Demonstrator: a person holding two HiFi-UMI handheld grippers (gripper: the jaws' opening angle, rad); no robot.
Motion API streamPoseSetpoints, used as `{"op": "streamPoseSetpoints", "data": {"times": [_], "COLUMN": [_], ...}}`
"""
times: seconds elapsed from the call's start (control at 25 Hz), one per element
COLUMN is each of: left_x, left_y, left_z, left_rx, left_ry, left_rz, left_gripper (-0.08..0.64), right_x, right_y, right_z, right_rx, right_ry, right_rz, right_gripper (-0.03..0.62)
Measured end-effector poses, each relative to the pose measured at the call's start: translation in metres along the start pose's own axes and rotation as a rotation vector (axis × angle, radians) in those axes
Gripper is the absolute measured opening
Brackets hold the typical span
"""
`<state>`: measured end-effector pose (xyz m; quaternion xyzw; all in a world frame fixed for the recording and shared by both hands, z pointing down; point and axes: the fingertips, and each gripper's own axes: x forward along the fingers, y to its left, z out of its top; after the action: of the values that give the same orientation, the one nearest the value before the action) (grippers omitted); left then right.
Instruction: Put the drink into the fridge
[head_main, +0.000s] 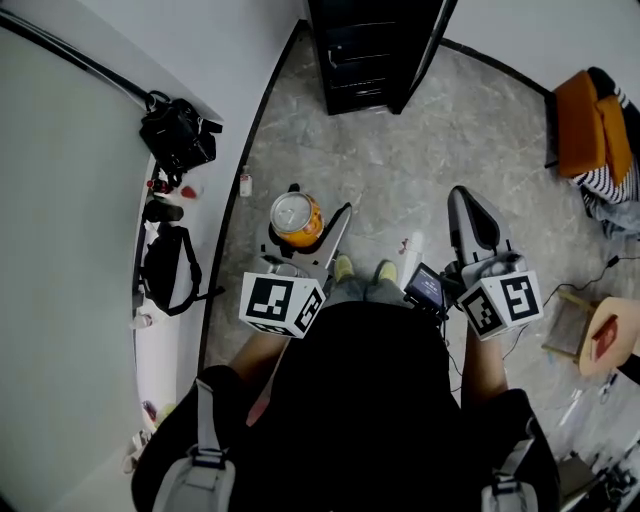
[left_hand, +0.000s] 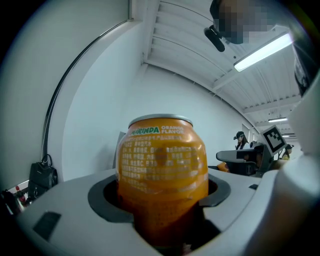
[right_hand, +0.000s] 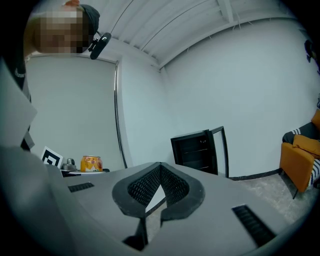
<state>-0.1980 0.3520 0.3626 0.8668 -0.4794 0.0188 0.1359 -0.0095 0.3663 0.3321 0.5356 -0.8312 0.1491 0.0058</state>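
Left gripper (left_hand: 162, 210): closed on an orange aluminium drink can with green "Mirinda" lettering (left_hand: 162, 167). Jaws clamp the lower body and the can stands upright, silver top up.
Why held so: a low side grip keeps the can level and leaves its base free, likely so it can be set on a shelf.
Right gripper (right_hand: 159, 192): jaw tips together, nothing between them. It hangs at 1 o'clock from the person, probably spare for the door.
Drink location: in the air at 11 o'clock in the head view, above the grey marbled floor (head_main: 420, 160), well apart from the fridge.
Container: small black fridge (head_main: 365, 50) at 12 o'clock against the wall, door swung open to its right.
Fridge contents: dark shelves show in the right gripper view, no items made out.
Task stage: judged carry phase, can not yet in.
Other: black bag (head_main: 178, 135) on the white table (head_main: 150, 345) at 9 o'clock.
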Motion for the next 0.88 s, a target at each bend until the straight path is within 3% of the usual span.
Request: {"op": "streamPoseSetpoints", "data": {"times": [0.48, 0.88], "left_x": [0.006, 0.036], "left_y": [0.029, 0.037], "left_z": [0.004, 0.008], "left_rx": [-0.031, -0.026], "left_ry": [-0.016, -0.011], "left_rz": [-0.002, 0.027], "left_gripper": [0.353, 0.353], "right_x": [0.022, 0.045], "right_y": [0.007, -0.023], "right_z": [0.000, 0.001], "right_rx": [0.007, 0.029], "right_ry": [-0.002, 0.001], "right_rz": [-0.023, -0.015], "right_gripper": [0.008, 0.008]}}
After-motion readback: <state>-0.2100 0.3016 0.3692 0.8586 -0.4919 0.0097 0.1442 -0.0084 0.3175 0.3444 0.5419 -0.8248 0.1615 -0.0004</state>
